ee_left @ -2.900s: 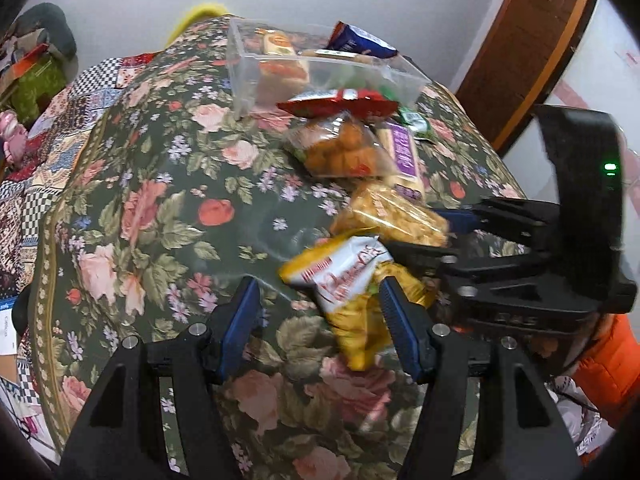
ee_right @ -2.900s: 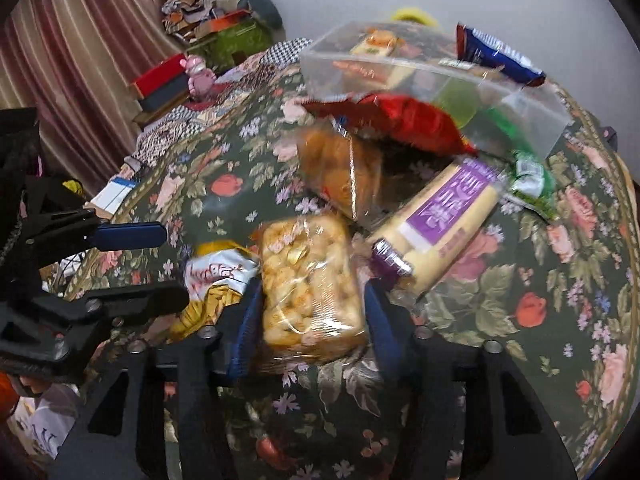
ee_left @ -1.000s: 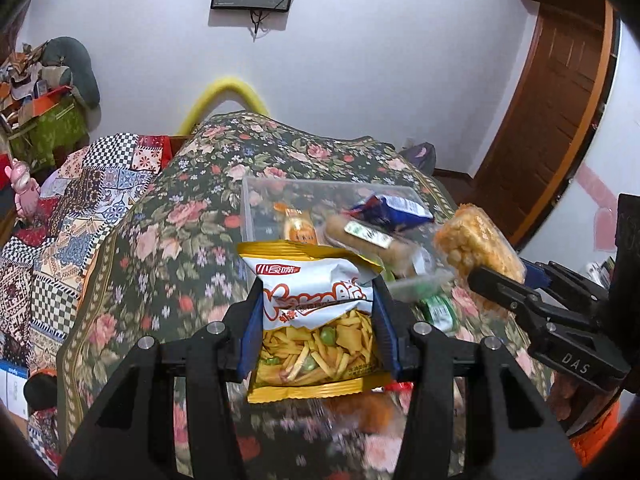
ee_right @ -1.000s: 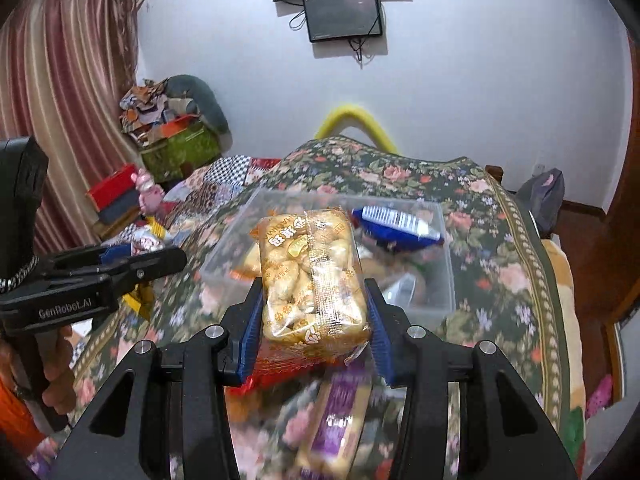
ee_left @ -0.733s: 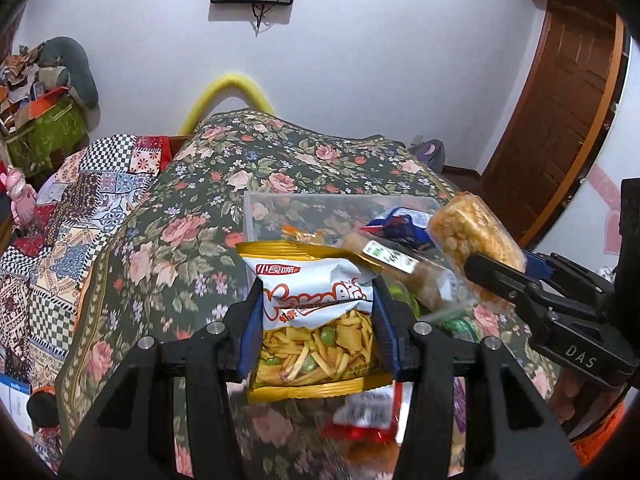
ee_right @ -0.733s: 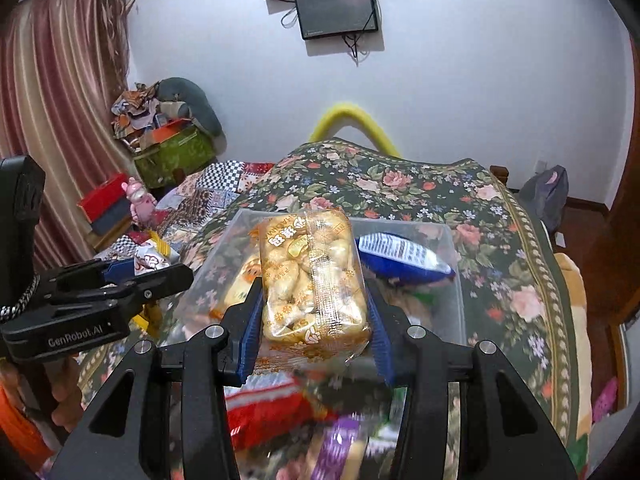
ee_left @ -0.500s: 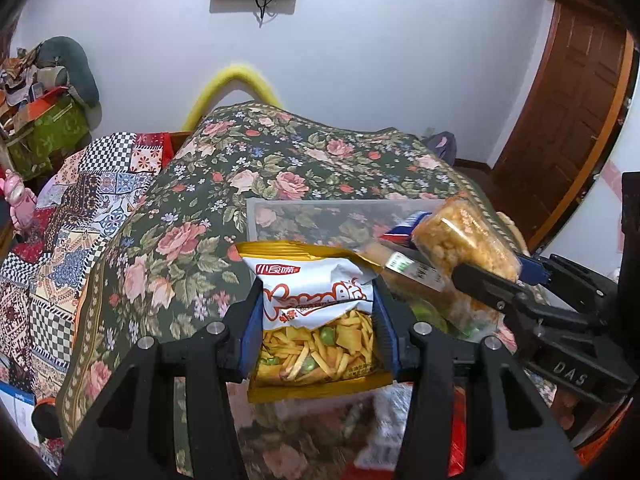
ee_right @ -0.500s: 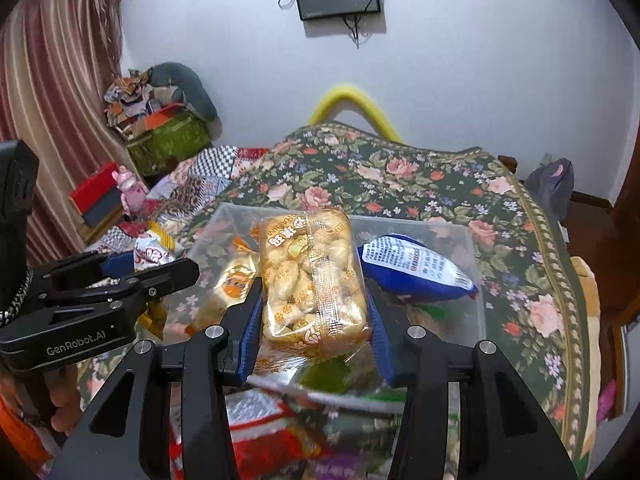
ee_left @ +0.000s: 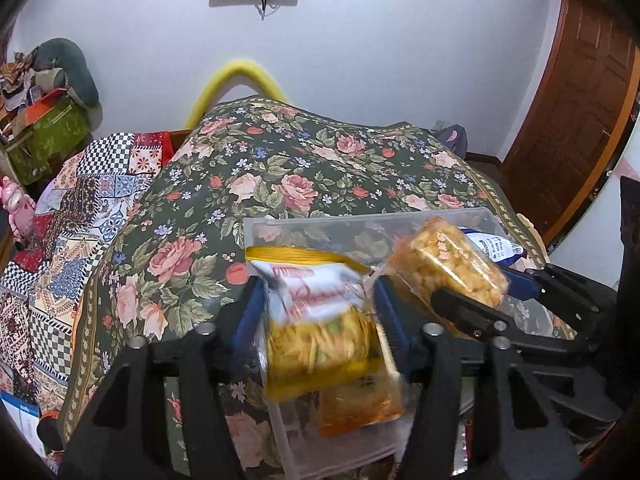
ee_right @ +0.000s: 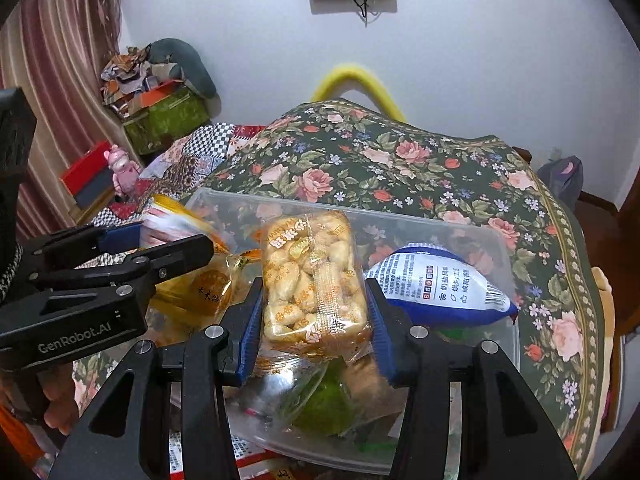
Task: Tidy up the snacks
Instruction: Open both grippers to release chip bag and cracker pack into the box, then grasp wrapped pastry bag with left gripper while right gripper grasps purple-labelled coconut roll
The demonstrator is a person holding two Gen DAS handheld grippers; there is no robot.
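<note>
My left gripper is shut on a yellow and white chip bag and holds it over the left end of the clear plastic bin. My right gripper is shut on a clear pack of golden puffed snacks above the middle of the bin. The right gripper and its pack show at the right of the left wrist view. The left gripper shows at the left of the right wrist view. In the bin lie a blue and white packet, an orange wrapped pastry and a green packet.
The bin sits on a floral green tablecloth. Red and white packets lie on the table just in front of the bin. A wooden door stands at the right; boxes and cloth are piled at the left.
Both grippers have carried their packs forward and lower over the bin. The chip bag is now blurred and tilted, sitting lower between the left fingers.
</note>
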